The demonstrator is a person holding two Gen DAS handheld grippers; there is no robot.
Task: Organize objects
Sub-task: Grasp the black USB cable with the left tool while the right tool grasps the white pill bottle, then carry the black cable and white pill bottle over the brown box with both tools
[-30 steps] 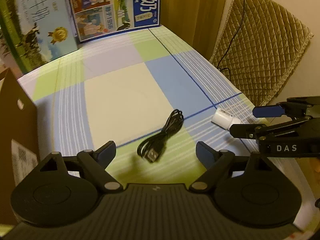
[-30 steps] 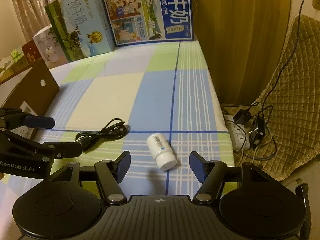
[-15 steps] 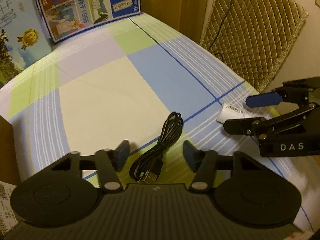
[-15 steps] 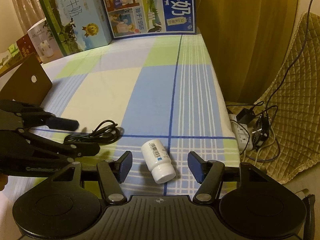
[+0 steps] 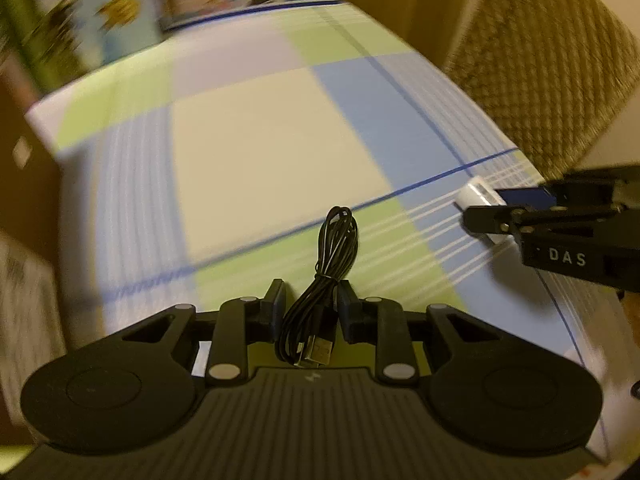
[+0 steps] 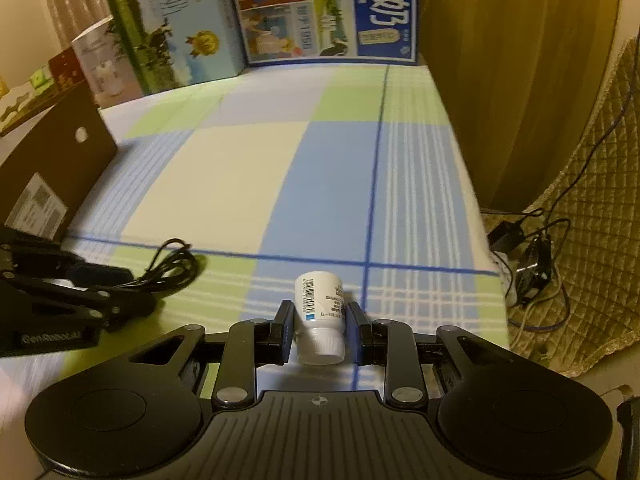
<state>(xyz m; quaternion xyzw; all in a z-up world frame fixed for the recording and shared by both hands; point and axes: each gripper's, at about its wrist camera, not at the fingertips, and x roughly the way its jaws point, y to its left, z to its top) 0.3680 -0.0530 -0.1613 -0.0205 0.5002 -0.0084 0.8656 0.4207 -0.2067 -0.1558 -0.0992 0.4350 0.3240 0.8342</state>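
A coiled black USB cable (image 5: 338,232) lies on the checked tablecloth (image 5: 248,152). My left gripper (image 5: 312,300) is closing on it, and its pads touch the bundle on both sides near the plug end. A white pill bottle (image 6: 318,292) lies on its side, cap towards the camera, with my right gripper (image 6: 320,320) shut on it. From the right wrist view the left gripper (image 6: 120,292) shows at the left with the cable (image 6: 176,264) in its tips. From the left wrist view the right gripper (image 5: 480,208) shows at the right over the bottle (image 5: 478,196).
A brown cardboard box (image 6: 60,160) stands at the left. Milk cartons (image 6: 328,8) line the back edge. Past the table's right edge are a quilted chair cushion (image 6: 592,200) and a power strip with wires (image 6: 524,256) on the floor.
Both grippers came down and forward over their objects. The left jaws narrowed around the cable, and the right jaws shut on the bottle.
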